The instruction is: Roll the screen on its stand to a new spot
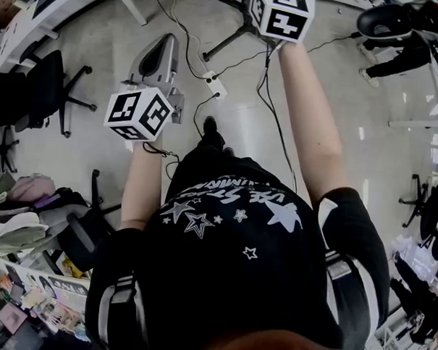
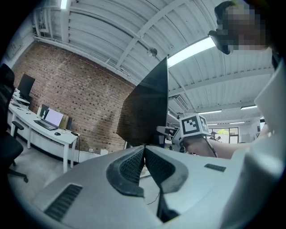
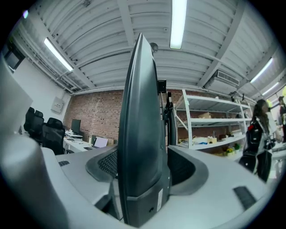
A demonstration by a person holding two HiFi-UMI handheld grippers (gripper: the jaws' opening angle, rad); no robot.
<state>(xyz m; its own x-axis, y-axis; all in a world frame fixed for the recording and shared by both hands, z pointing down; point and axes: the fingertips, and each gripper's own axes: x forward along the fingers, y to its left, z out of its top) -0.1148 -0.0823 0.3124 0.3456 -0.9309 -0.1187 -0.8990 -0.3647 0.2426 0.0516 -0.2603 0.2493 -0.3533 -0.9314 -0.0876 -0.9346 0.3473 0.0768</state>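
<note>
The screen (image 3: 140, 134) stands upright and edge-on in front of me, and its near edge sits right between the jaws of my right gripper (image 3: 145, 165). Those jaws are spread as wide as they go. As far as I can judge, the pads lie just beside the panel on either side without clamping it, so I would not call this a hold.

My left gripper (image 2: 144, 154) is off to the left, well apart from the screen. Its jaws are closed tip to tip with nothing between them. From there the screen shows as a dark slab further off, tilted in that view.

On the floor (image 1: 243, 128) below my arms, a power strip (image 1: 213, 84) and several cables (image 1: 269, 100) trail across the path.

My worries from here:
- With the right pads loose, a push would slide along the edge and not move the stand.
- Pushing high up on one side only could rock or twist the tall panel.
- Any wheel meeting those cables could stop dead and tip the screen.
</note>
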